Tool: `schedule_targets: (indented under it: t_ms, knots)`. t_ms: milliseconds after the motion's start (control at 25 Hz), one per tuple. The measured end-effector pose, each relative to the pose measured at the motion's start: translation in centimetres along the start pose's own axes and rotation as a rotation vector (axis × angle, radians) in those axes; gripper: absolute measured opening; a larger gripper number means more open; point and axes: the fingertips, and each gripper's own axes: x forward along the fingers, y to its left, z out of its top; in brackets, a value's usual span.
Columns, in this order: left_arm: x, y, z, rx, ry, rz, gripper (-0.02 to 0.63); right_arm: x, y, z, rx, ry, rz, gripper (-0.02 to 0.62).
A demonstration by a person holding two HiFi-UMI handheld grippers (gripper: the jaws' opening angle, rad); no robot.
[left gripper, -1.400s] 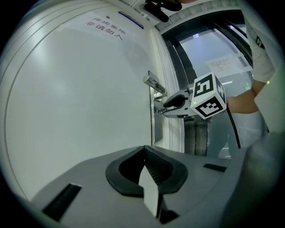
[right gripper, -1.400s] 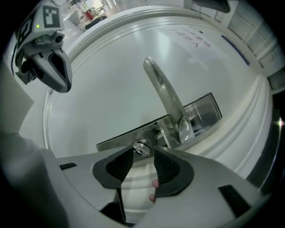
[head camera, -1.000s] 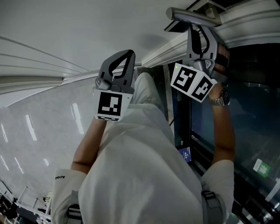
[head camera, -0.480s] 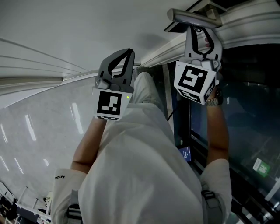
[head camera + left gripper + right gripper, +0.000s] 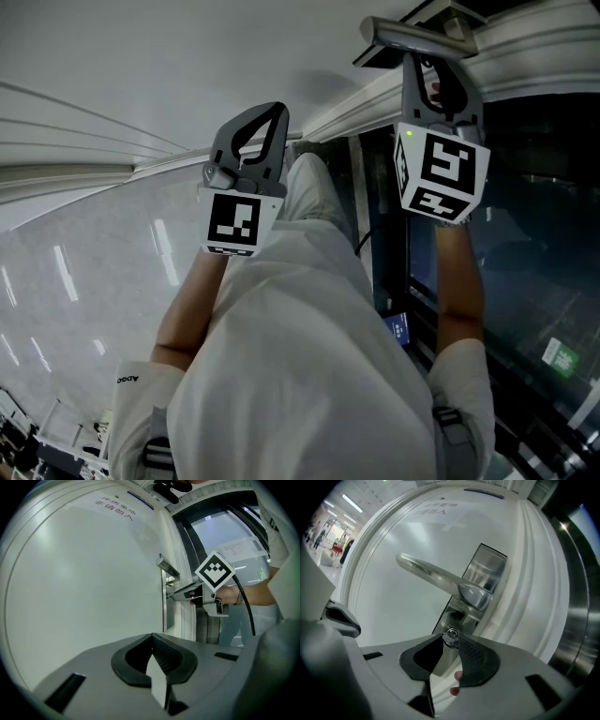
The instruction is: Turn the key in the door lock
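**Right gripper point(image 5: 450, 640) clamps the key point(image 5: 451, 634) below the door handle point(image 5: 436, 576)**

The key sits in the lock plate point(image 5: 483, 571) just below the door handle's pivot. Its head is pinched between the right gripper's jaws, which meet it end-on, so a roll of the wrist would likely turn it. The left gripper point(image 5: 151, 639), jaws pressed together on nothing, hangs well apart from the handle. It faces the bare door point(image 5: 84, 573), apparently kept clear of the work.

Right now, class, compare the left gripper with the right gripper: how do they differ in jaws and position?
The left gripper has its jaws together on nothing; the right gripper has its jaws closed on the key. The left gripper faces the bare door, apart from it; the right gripper is at the door lock, below the lever handle. Both point at the same door.
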Motion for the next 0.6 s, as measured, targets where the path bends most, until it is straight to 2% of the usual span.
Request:
schedule_targets:
  t_ms: [120,360,600]
  knots:
    - [-0.09,-0.11,0.08,0.001,-0.001,-0.003,0.008,-0.05,-0.23,-0.03,0.107,0.009,0.033,0.103]
    - [-0.34,-0.23,0.05,0.002,0.002,-0.002,0.008,-0.16,-0.26,-0.02,0.083,0.015,0.024,0.100]
    - [-0.44,-0.11,-0.02,0.002,0.003,0.003,0.008,-0.11,-0.34,-0.11,0.158,0.021,0.055,0.101]
